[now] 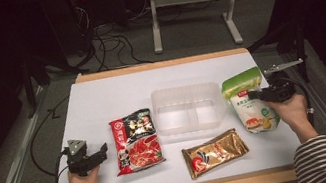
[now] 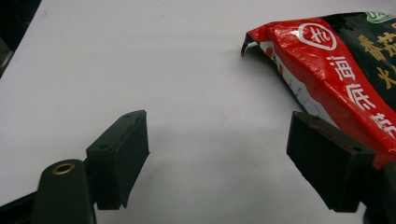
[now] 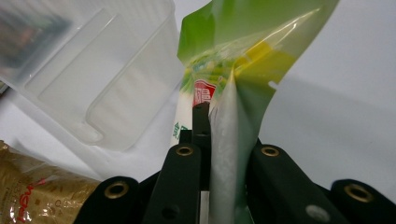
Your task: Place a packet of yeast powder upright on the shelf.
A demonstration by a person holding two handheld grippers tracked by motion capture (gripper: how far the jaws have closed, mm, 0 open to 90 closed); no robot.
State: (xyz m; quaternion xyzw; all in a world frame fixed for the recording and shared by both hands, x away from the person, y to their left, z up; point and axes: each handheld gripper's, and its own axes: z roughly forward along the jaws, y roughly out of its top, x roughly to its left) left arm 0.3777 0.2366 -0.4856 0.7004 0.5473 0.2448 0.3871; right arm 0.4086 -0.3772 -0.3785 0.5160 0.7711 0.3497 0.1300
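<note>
Black jaws of my right gripper (image 3: 205,135) fill the bottom of the right gripper view, closed down onto the edge of the green-and-white pouch (image 3: 233,88); the film stands up between them, pinched and creased. From the high view, that pouch (image 1: 250,101) sits at the table's right side, just beside the clear plastic tub (image 1: 188,108), with the right gripper (image 1: 253,95) biting it from the right.

Step in hand, as I judge it: carry the pouch into the tub. To do it well I would keep the pinch firm, since only a thin seam is held and the contents will hang and swing; raise it clear of the tub's near wall before crossing, then lower it into one compartment rather than onto the divider.

Left gripper (image 2: 217,158): jaws wide apart, nothing between them, resting on the white tabletop (image 2: 140,60). Its right pad lies just beside the red-and-black pouch (image 2: 336,70).

View differences: the right gripper view shows the grip on the film itself, which the high view blurs. The high view gives the layout, including the gold pouch (image 1: 215,152) near the front edge.
</note>
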